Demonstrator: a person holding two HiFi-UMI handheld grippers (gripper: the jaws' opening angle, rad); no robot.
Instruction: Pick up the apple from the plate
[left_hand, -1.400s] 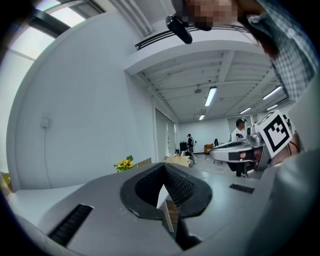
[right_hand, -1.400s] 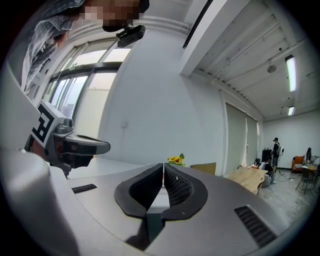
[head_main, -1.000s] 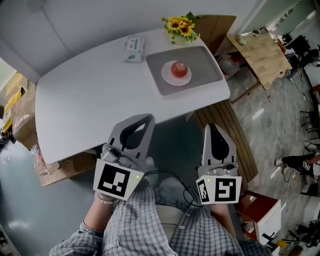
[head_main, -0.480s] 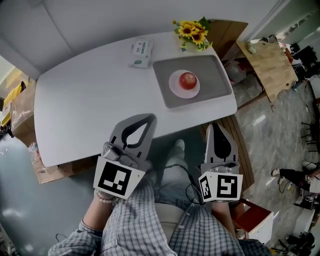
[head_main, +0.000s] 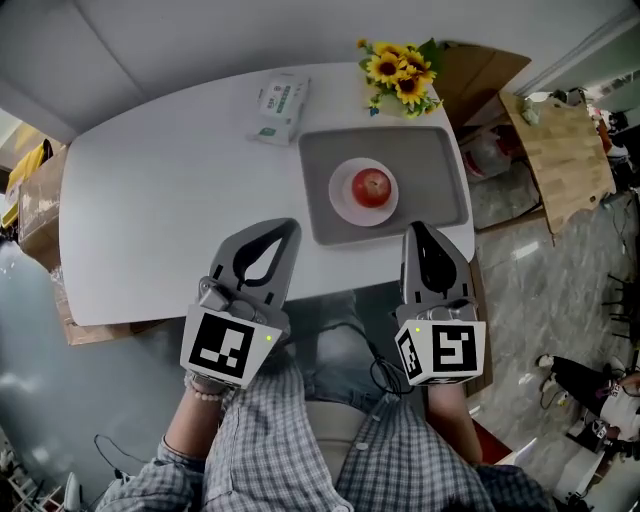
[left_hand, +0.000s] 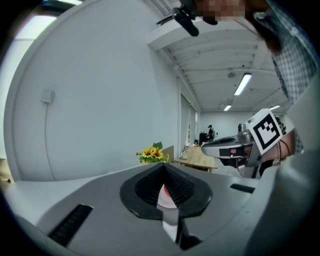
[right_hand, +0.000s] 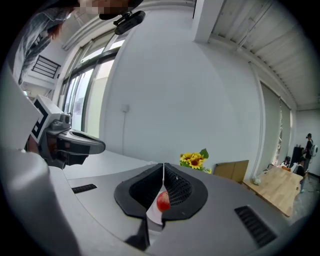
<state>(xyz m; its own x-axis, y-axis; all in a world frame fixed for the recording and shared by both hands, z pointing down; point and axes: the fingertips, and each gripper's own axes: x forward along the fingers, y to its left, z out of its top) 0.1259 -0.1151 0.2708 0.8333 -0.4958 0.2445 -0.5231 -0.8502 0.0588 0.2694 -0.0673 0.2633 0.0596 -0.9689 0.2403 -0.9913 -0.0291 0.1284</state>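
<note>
One apple (head_main: 372, 186), one plate (head_main: 343, 201), one tray (head_main: 432, 168)

The apple (head_main: 372, 186) is red, the plate (head_main: 347, 203) white, the tray (head_main: 440, 195) grey and the table (head_main: 150, 220) white. The sunflowers (head_main: 400, 70) are yellow with green leaves, and the packet (head_main: 279, 100) is white and green. The left gripper (head_main: 289, 226) and right gripper (head_main: 415, 229) are grey with black-and-white square markers (head_main: 222, 347). The sleeves (head_main: 270, 445) are grey-and-white checked.

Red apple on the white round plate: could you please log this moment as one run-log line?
phase: pre-grasp | red apple on white round plate, untouched | left gripper: jaws shut, empty | right gripper: jaws shut, empty
</note>
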